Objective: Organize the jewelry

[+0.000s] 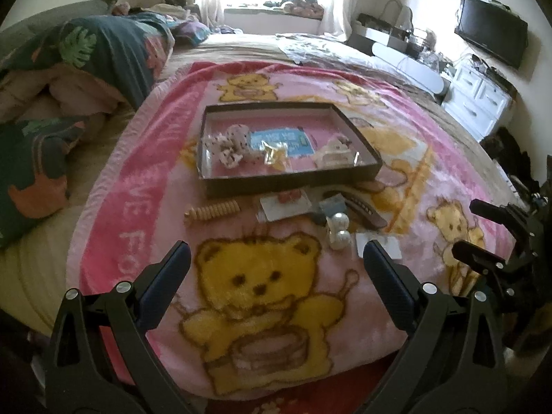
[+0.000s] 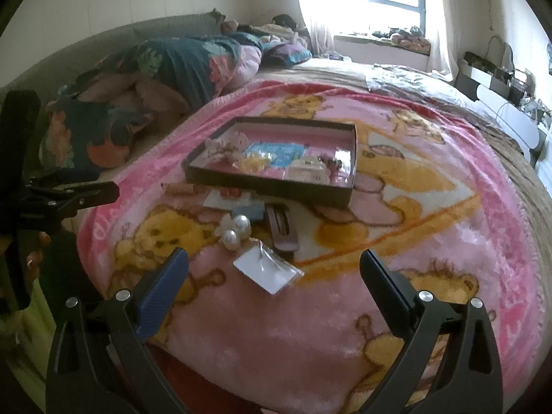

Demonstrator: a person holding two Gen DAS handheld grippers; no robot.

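Observation:
A dark shallow tray [image 1: 293,180] [image 2: 272,189] sits on the pink bear blanket and holds a spotted scrunchie [image 1: 229,145], a gold item in a bag [image 1: 274,151] and a white clip [image 1: 333,153]. In front of it lie a gold spiral hair tie [image 1: 212,211], a card with red earrings [image 1: 284,203] [image 2: 229,196], a pearl clip [image 1: 338,229] [image 2: 234,229], a brown hair clip [image 1: 365,208] [image 2: 281,229] and a white earring card [image 2: 267,269]. My left gripper [image 1: 276,258] is open above the blanket. My right gripper [image 2: 274,265] is open around the white card's area, above it.
The pink blanket [image 1: 262,310] [image 2: 345,310] covers the bed's near end. A folded dark leaf-print quilt [image 1: 86,55] [image 2: 172,65] lies at the left. A white dresser [image 1: 479,96] and a wall TV [image 1: 491,29] stand at the right.

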